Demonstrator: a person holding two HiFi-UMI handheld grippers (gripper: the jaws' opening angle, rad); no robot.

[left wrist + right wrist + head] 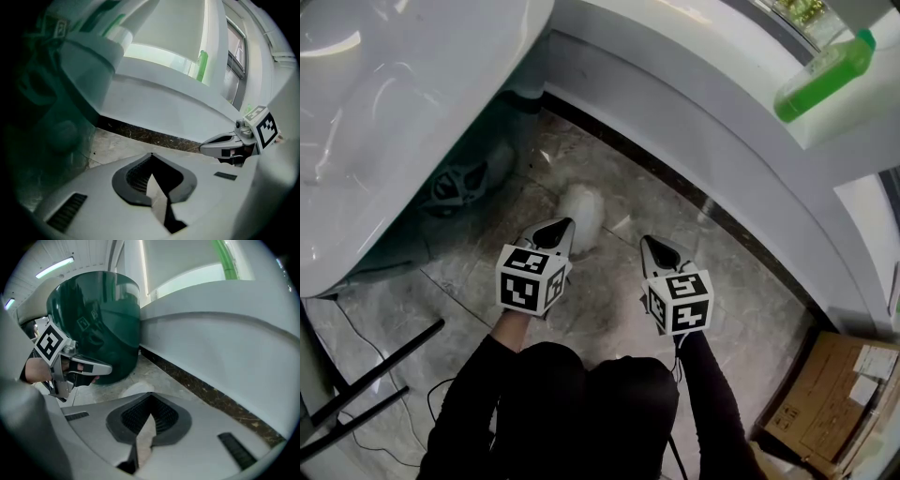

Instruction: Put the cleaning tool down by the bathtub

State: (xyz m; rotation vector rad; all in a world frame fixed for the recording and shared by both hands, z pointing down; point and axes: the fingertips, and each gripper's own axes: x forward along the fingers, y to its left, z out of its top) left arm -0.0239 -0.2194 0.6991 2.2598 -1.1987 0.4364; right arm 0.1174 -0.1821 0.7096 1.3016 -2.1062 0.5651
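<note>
White fluffy cleaning tool (pixel 582 216) on floor (pixel 609 309) near bathtub (pixel 675 103) wall

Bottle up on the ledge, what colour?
The bottle is bright green, seen best in the head view.

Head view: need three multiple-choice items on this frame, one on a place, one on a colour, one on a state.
1. Where is the white tool?
A. On the floor beside the tub
B. Up on the ledge
C. Held in a gripper's jaws

2. What colour is the bottle on the ledge?
A. Blue
B. Green
C. Red

3. How do the jaws of the left gripper stand?
A. Shut, with nothing in them
B. Shut on the tool
C. Wide open

Key:
1 A: the tool lies on the tiles just ahead of the grippers, near the tub's wall.
2 B: the bottle is bright green.
3 A: the left gripper view shows the jaw tips meeting with nothing between them.
</note>
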